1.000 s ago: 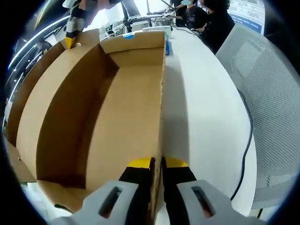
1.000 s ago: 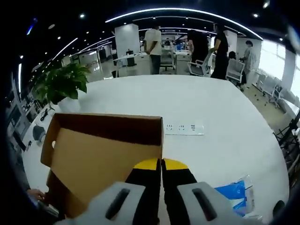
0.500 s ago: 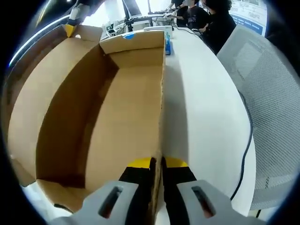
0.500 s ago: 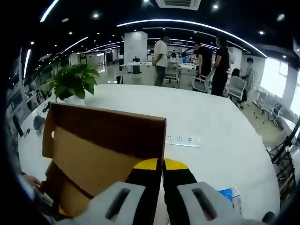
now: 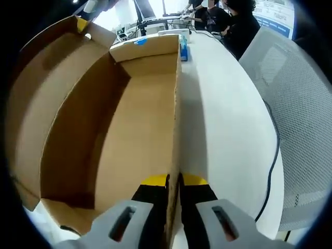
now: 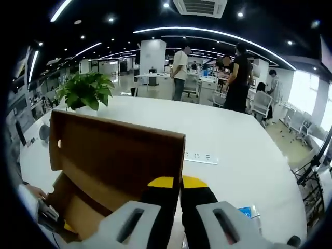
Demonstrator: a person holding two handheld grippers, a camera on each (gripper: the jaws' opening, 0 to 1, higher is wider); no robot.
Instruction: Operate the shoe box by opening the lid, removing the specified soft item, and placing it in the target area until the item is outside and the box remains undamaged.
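The brown cardboard shoe box lies open on the white table, and the inside that shows is bare cardboard. My left gripper is shut on the box's right side wall at its near end. The lid stands raised along the left side. At the lid's far top corner a yellow tip of the right gripper pinches the lid. In the right gripper view my right gripper is shut on the edge of the lid, which stands steeply. A blue soft packet lies on the table to the right.
A white power strip lies beyond the lid and a potted plant stands at the far left. A mesh chair stands by the table's edge. A blue-and-white item lies past the box's far end. Several people stand or sit in the background.
The right gripper has swung the lid up, from nearly flat to steep. The left gripper has kept its hold on the side wall without moving.
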